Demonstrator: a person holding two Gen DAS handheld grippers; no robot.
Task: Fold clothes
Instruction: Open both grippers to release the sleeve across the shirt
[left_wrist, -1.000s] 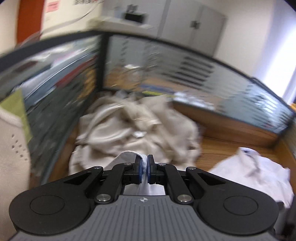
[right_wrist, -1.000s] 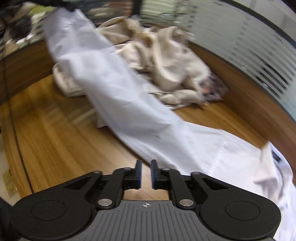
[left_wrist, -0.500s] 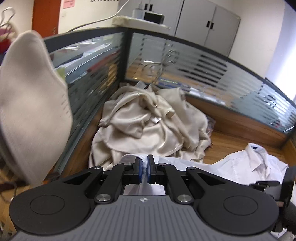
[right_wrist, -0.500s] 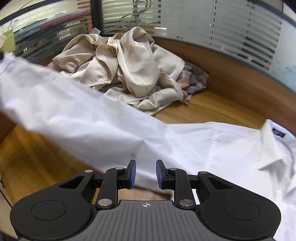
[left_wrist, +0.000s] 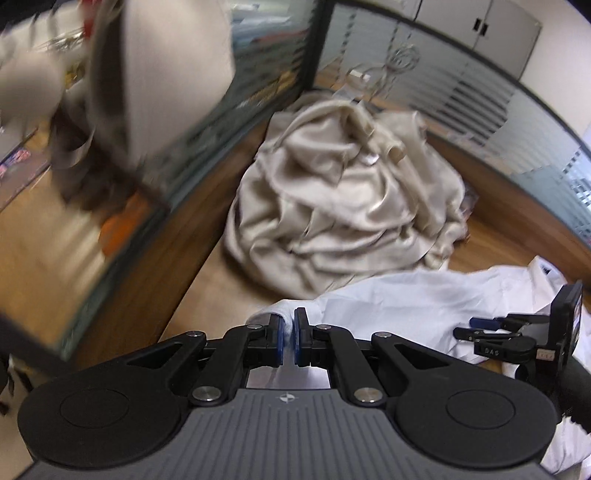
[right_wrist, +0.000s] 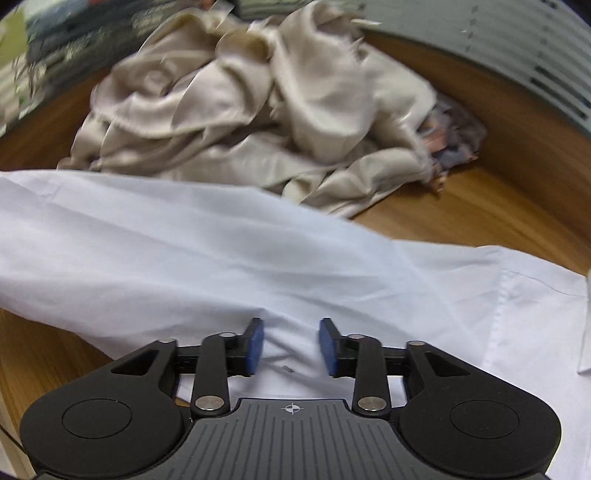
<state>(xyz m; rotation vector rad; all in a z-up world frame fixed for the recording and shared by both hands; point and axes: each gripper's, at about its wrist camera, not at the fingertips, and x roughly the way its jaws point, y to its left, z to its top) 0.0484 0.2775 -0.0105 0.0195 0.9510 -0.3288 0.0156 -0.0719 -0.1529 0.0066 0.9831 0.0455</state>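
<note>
Shirt (right_wrist: 229, 258), one, white, spread across the wooden desk (right_wrist: 498, 199) in front of both tools, its collar end toward the right. One beige heap (left_wrist: 343, 199) of crumpled cloth sits behind it in the desk's corner, touching the shirt's far edge. One small patterned cloth (right_wrist: 454, 136) pokes out from under the heap's right side; only the right wrist view shows it clearly. Two striped glass partitions (left_wrist: 480, 99) meet at that corner.

Two tools. Left tool (left_wrist: 289, 334): jaws nearly together, pinching a bunched white edge of the shirt between the blue pads. Right tool (right_wrist: 291, 345): jaws have just been opening and now stand about half apart, over the shirt; cloth lies under the gap and the pads do not press on it.

Left view only: right tool (left_wrist: 491, 332) seen from the side at the right edge, low over the shirt; blurred pale shape (left_wrist: 159, 66) upper left, can't tell what; grey cabinets (left_wrist: 476, 22) beyond the partition. Right view only: a small dark speck on the cloth between its pads, and the shirt's long wrinkled panel running off the left edge.
</note>
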